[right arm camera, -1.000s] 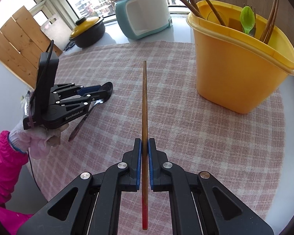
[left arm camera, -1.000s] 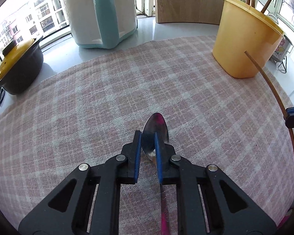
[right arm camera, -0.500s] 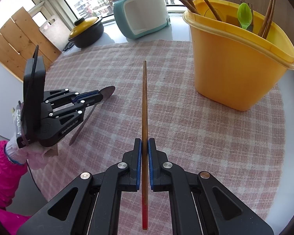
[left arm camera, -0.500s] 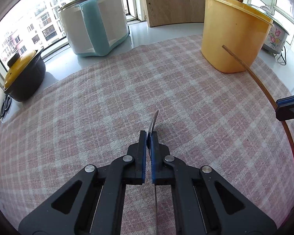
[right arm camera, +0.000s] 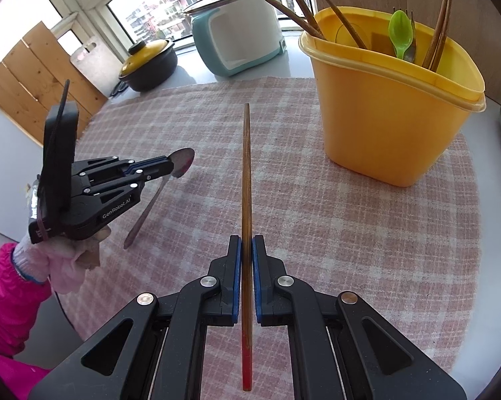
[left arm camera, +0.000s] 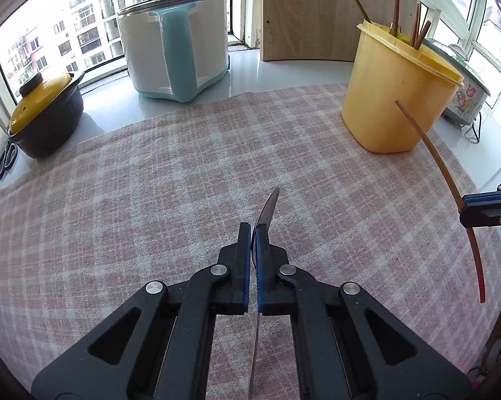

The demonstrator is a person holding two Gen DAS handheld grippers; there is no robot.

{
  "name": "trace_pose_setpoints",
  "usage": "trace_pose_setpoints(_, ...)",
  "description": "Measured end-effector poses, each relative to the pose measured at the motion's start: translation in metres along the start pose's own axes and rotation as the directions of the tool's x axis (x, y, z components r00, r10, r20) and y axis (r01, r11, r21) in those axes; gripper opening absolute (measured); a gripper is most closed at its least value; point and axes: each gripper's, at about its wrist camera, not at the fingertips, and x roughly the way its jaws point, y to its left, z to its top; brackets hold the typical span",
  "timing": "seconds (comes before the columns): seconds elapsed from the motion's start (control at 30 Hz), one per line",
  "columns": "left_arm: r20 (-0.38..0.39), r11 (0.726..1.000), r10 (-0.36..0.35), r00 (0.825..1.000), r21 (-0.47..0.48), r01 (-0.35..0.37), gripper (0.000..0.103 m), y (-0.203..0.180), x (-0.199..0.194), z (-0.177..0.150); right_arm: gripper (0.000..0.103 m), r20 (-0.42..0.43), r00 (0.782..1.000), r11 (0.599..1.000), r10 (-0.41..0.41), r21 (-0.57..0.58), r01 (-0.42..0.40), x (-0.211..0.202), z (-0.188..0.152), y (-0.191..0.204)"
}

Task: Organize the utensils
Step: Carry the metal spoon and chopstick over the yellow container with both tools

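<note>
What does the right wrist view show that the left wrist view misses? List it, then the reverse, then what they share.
Only the right wrist view: the green spoon inside the yellow bucket, the gloved hand carrying the left gripper, the metal spoon seen broadside, and wooden boards.

Only the left wrist view: scissors beside the black pot, and a floral appliance behind the bucket.

Both: the bucket, rice cooker, black pot, checked cloth, the spoon, and the chopstick clamped in the right gripper.
</note>
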Motion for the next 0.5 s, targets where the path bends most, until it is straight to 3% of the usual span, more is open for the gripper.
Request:
trace_pose_setpoints(0.2,0.013,0.999,-0.013,1.0,-0.035,0.014,0.0,0.002,-0.009,0.003,0.005,0.021,1.0,1.0,-0.003,-0.002,0.003,-0.007,0.001,0.001)
trace_pose_setpoints(0.5,0.136,0.996,-0.071,0.988,-0.045,0.078,0.0,-0.012,-0.056,0.024,0.005,0.11,0.994,1.0,-0.015,-0.012,0.016,-0.04,0.006,0.004)
